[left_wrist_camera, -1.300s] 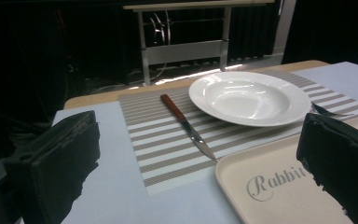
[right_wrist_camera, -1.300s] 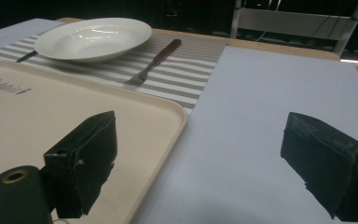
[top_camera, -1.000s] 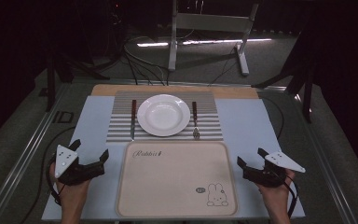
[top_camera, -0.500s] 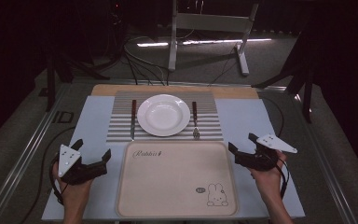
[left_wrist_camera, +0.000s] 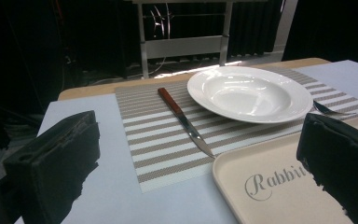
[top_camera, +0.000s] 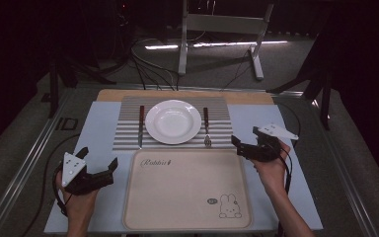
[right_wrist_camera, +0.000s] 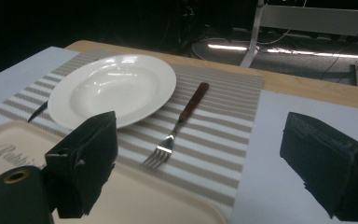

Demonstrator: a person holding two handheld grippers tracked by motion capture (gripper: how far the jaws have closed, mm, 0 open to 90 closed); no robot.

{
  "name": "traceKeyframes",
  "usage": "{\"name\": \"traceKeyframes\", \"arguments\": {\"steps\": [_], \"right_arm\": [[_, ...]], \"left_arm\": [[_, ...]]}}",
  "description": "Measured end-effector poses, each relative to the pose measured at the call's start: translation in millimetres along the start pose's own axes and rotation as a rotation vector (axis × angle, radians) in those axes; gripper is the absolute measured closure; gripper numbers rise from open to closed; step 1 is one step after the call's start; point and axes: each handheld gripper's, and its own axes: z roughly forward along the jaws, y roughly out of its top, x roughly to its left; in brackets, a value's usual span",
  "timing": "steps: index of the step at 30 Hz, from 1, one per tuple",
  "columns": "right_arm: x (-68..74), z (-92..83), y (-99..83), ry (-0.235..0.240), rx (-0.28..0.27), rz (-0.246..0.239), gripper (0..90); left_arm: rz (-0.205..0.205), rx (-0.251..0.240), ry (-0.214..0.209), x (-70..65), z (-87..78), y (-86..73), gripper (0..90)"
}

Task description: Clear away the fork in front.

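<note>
Place setting at the approach step. I work over a pale blue table cover (top_camera: 98, 129) that carries, nearest me, a beige tray (top_camera: 187, 190) marked "Rabbit", with nothing on it. Beyond it lies a striped placemat (top_camera: 128, 129) with a white plate (top_camera: 173, 121) at its centre, a knife (top_camera: 140, 126) left of the plate and a fork (top_camera: 207, 128) right of it, tines toward the tray.

My right gripper (top_camera: 243, 147) hovers near the fork's right, jaws wide apart and holding nothing. My left gripper (top_camera: 104, 167) waits at the tray's near left corner, likewise wide open and empty.

I judge the fork to be the target; the next move calls for lowering the right jaws astride its wooden handle.
</note>
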Motion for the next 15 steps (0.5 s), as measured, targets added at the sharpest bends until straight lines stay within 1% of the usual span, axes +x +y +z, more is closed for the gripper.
{"name": "traceKeyframes", "arguments": {"steps": [3,4,6,8,9,15], "right_arm": [[0.0,9.9,6.3,-0.002,0.005,0.010,11.1],[0.0,9.9,6.3,-0.002,0.005,0.010,11.1],[0.2,18.6,12.7,-0.001,0.009,0.016,11.1],[0.2,21.1,15.0,0.001,0.011,0.021,11.0],[0.0,23.2,17.4,0.004,0.012,0.027,11.0],[-5.4,36.2,36.5,-0.016,0.022,0.066,11.0]], "left_arm": [[0.003,0.002,-0.001,-0.8,0.8,-0.4,0.1],[0.003,0.002,-0.001,-0.8,0.8,-0.4,0.1],[0.009,0.006,0.000,-2.1,1.3,-0.8,0.1],[0.011,0.007,0.001,-2.5,1.4,-1.0,0.1],[0.012,0.009,0.001,-2.9,1.6,-1.2,0.1],[0.014,0.013,0.003,-3.8,1.8,-1.9,0.1]]}}
